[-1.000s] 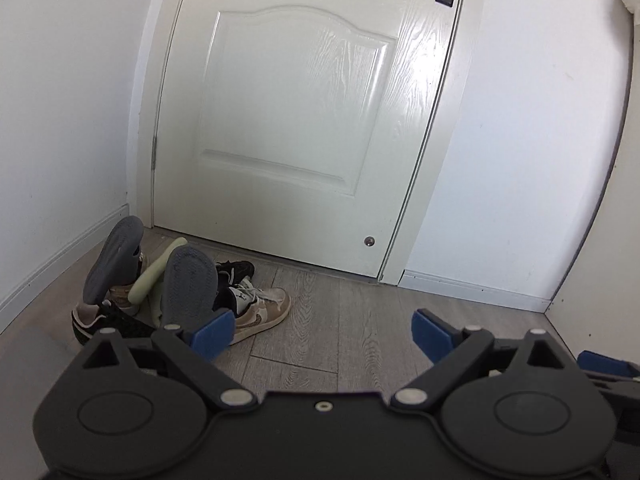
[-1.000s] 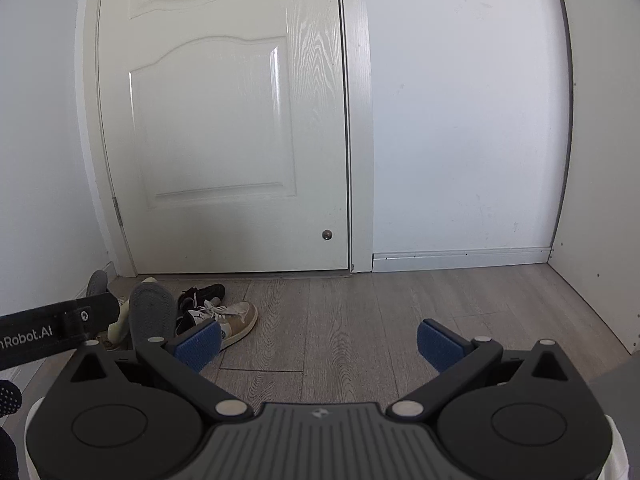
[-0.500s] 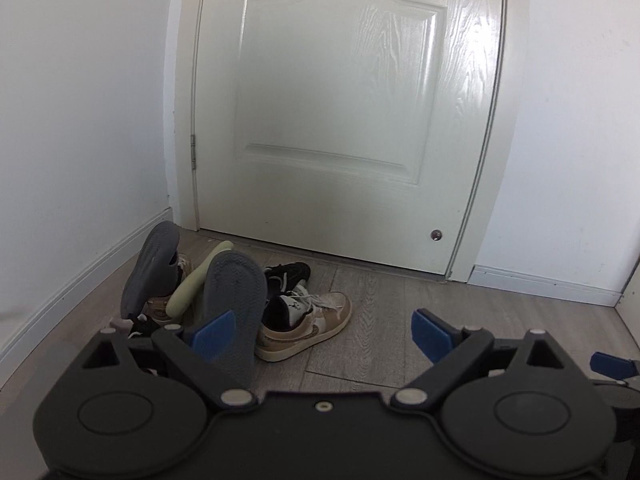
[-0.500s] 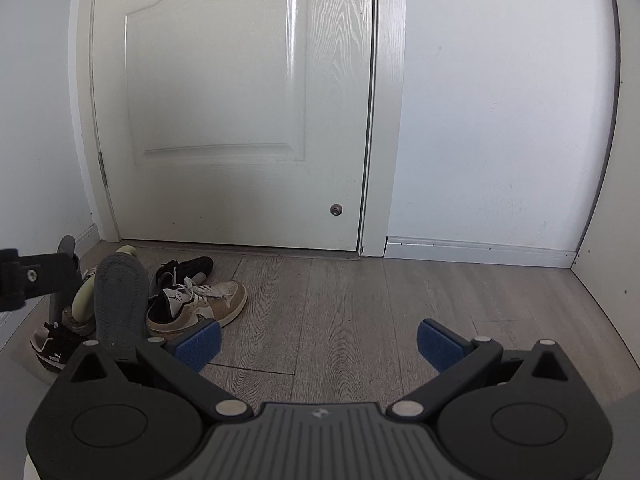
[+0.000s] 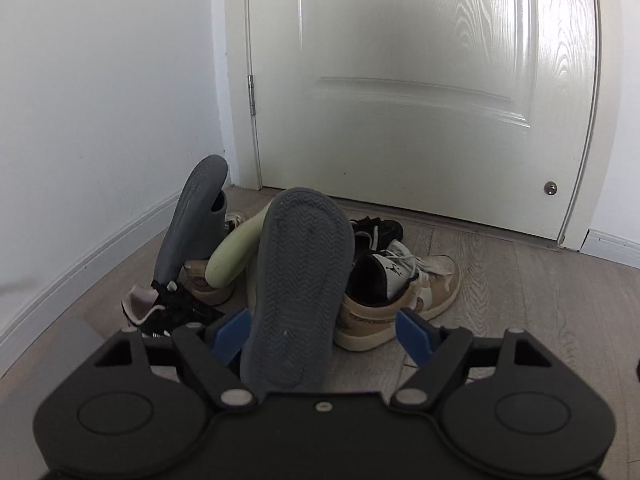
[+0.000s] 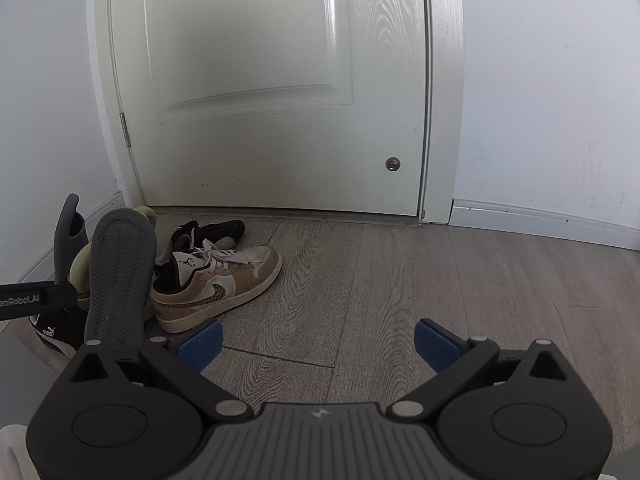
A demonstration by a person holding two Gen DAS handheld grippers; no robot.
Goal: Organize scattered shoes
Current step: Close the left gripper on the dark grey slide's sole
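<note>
Now the left gripper is closing around the upturned grey slipper, pads not yet pressing; the shoe pile lies before the white door. The right gripper is spread, empty.

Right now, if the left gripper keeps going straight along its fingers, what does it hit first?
Most likely the grey slipper propped sole-up: it already sits between the closing fingers of the left gripper, though the pads don't look pressed on it yet. The tan sneaker lies just right of that line; depth is hard to judge.
</note>
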